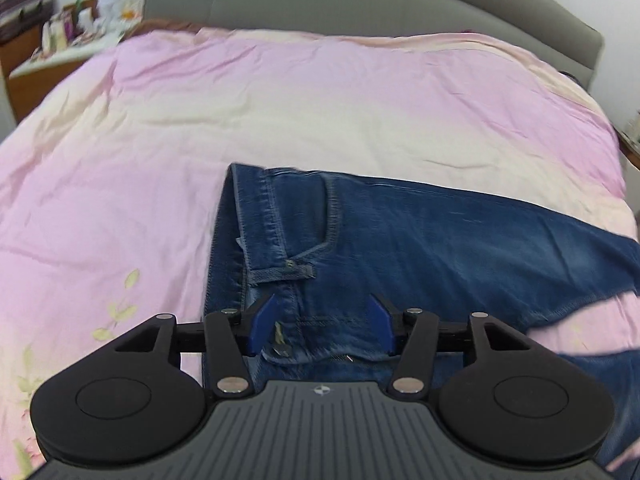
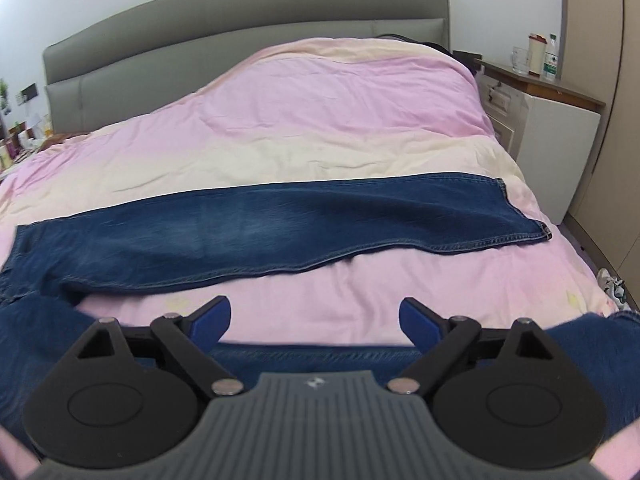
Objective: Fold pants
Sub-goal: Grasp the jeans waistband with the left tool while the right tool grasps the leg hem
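Blue denim pants lie spread on a pink and cream bedspread. In the left wrist view the waistband is at the left, with the fly and button near the bottom. My left gripper is open, its blue fingers either side of the fly area just above the denim. In the right wrist view one pant leg stretches across the bedspread to its hem at the right. The other leg lies under my right gripper, which is open and holds nothing.
A grey padded headboard stands at the far end. A cluttered desk is at the far left. A bedside cabinet with a glass and bottles stands at the right. A shoe lies on the floor.
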